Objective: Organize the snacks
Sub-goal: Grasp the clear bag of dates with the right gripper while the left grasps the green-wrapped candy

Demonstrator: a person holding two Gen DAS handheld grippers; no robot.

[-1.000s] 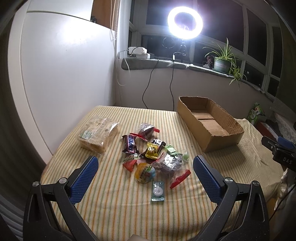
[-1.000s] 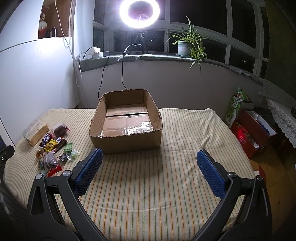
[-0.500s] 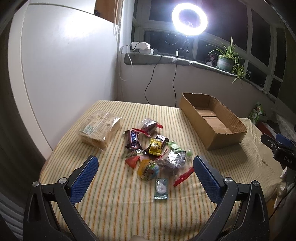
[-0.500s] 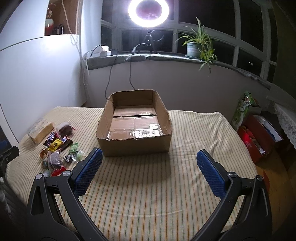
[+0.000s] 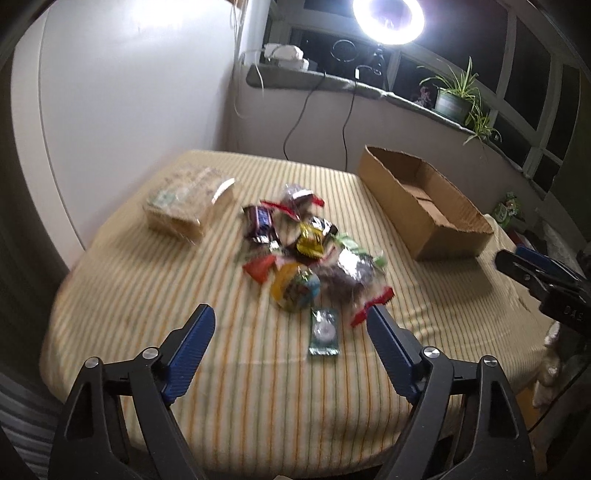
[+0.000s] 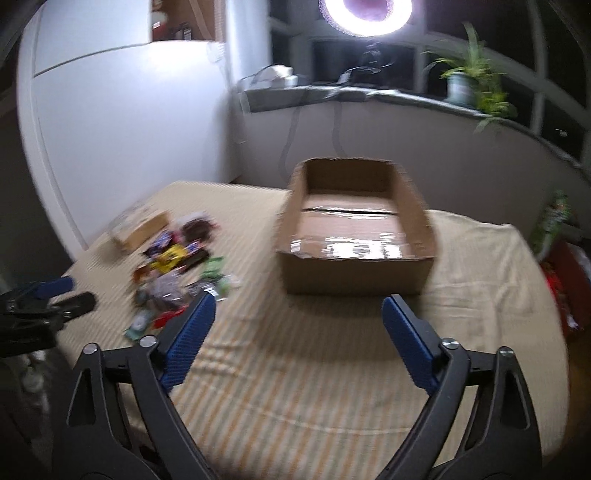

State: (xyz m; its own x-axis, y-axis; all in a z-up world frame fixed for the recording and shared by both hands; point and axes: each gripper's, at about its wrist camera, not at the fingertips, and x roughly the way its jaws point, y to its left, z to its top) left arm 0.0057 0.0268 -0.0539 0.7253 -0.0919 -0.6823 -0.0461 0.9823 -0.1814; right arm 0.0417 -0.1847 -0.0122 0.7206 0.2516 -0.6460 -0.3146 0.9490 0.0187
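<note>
Striped yellow cloth-covered table (image 5: 155,317) bearing a loose heap of wrapped snacks (image 5: 306,254), a clear-wrapped biscuit pack (image 5: 188,203) beside it, and an open cardboard box (image 5: 421,206) standing apart.

L-wrist: I look down from the near edge of the striped table (image 5: 155,295), snack pile (image 5: 306,254) close ahead | R-wrist: I face the cardboard box (image 6: 354,273) | shared: pile, box, ring light (image 6: 365,14), each other's gripper
</note>
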